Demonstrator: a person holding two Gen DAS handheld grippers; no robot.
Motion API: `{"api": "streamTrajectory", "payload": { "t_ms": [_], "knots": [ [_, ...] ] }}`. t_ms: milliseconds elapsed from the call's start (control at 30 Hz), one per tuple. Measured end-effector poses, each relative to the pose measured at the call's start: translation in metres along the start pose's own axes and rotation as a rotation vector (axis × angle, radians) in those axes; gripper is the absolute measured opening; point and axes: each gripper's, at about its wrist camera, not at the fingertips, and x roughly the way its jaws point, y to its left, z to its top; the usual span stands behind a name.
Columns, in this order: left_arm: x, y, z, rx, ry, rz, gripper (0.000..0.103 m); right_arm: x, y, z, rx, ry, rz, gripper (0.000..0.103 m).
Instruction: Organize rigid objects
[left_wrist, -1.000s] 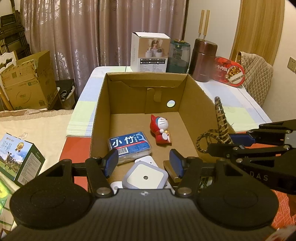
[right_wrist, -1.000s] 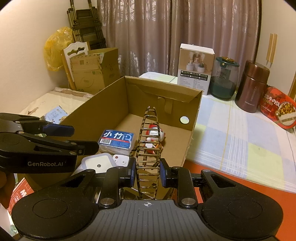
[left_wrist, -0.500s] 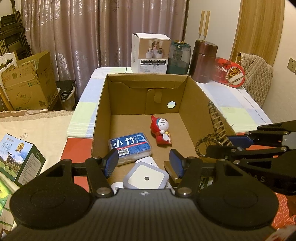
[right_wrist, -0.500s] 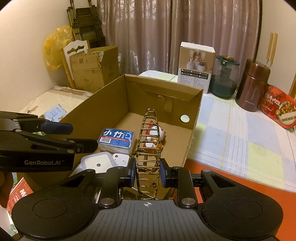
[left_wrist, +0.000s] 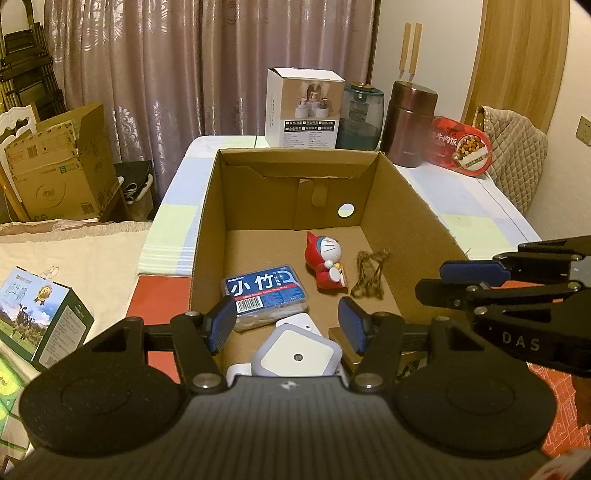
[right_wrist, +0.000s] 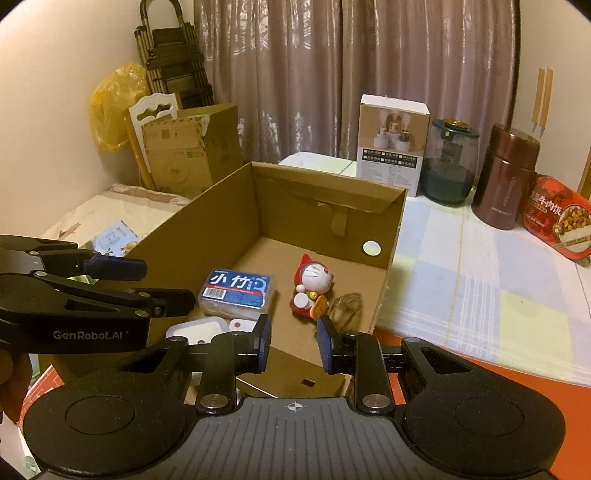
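An open cardboard box (left_wrist: 210, 221) (right_wrist: 391, 236) holds a blue floss pack (left_wrist: 265, 290) (right_wrist: 237, 288), a red cat figurine (left_wrist: 327, 263) (right_wrist: 312, 284), a white square device (left_wrist: 297, 353) (right_wrist: 197, 330) and a brown patterned hair hoop (left_wrist: 368, 276) (right_wrist: 345, 312), blurred, by the box's right wall. My left gripper (left_wrist: 287, 325) is open and empty above the box's near end. My right gripper (right_wrist: 292, 345) is open and empty just behind the hoop; it also shows in the left wrist view (left_wrist: 461, 280).
At the table's far end stand a white carton (left_wrist: 303, 107), a green jar (left_wrist: 360, 114), a brown flask (left_wrist: 408, 125) and a red food tin (left_wrist: 463, 146). A milk carton (left_wrist: 38, 314) lies left. A cardboard box (right_wrist: 188, 151) sits on the floor.
My right gripper opened and let go of the hair hoop, which dropped into the box by the right wall. The left gripper stayed put.
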Motion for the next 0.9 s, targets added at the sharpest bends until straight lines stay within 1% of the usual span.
{"api": "streamTrajectory", "payload": {
  "t_ms": [300, 333, 367, 400, 433, 467, 600, 667, 733, 867, 900],
  "knots": [
    [-0.002, 0.002, 0.0, -0.01, -0.008, 0.005, 0.057, -0.013, -0.003, 0.0, 0.019, -0.02, -0.014, 0.023],
    [-0.002, 0.002, 0.0, -0.011, -0.008, 0.002, 0.058, -0.014, -0.003, 0.0, 0.022, -0.023, -0.013, 0.028],
    [-0.002, 0.002, -0.001, -0.011, -0.01, 0.001, 0.062, -0.017, -0.004, 0.0, 0.026, -0.027, -0.016, 0.037],
    [-0.003, 0.002, -0.001, -0.012, -0.014, 0.003, 0.064, -0.019, -0.005, 0.0, 0.029, -0.033, -0.023, 0.044],
    [-0.004, 0.002, -0.002, -0.013, -0.018, 0.006, 0.066, -0.021, -0.005, 0.0, 0.034, -0.043, -0.028, 0.053],
    [-0.005, 0.003, -0.002, -0.016, -0.022, 0.007, 0.068, -0.024, -0.006, 0.0, 0.039, -0.052, -0.031, 0.056],
    [-0.012, 0.005, -0.004, -0.035, -0.05, -0.004, 0.072, -0.036, -0.008, -0.001, 0.047, -0.061, -0.046, 0.057],
    [-0.017, 0.005, -0.006, -0.039, -0.07, -0.01, 0.08, -0.042, -0.009, -0.002, 0.048, -0.061, -0.056, 0.058],
    [-0.022, 0.005, -0.008, -0.037, -0.09, -0.012, 0.084, -0.05, -0.011, -0.003, 0.052, -0.064, -0.066, 0.06],
    [-0.033, 0.007, -0.011, -0.059, -0.119, -0.009, 0.096, -0.064, -0.012, -0.007, 0.058, -0.065, -0.087, 0.068],
    [-0.036, 0.007, -0.012, -0.064, -0.125, -0.011, 0.097, -0.067, -0.011, -0.009, 0.058, -0.064, -0.091, 0.07]
  ]
}}
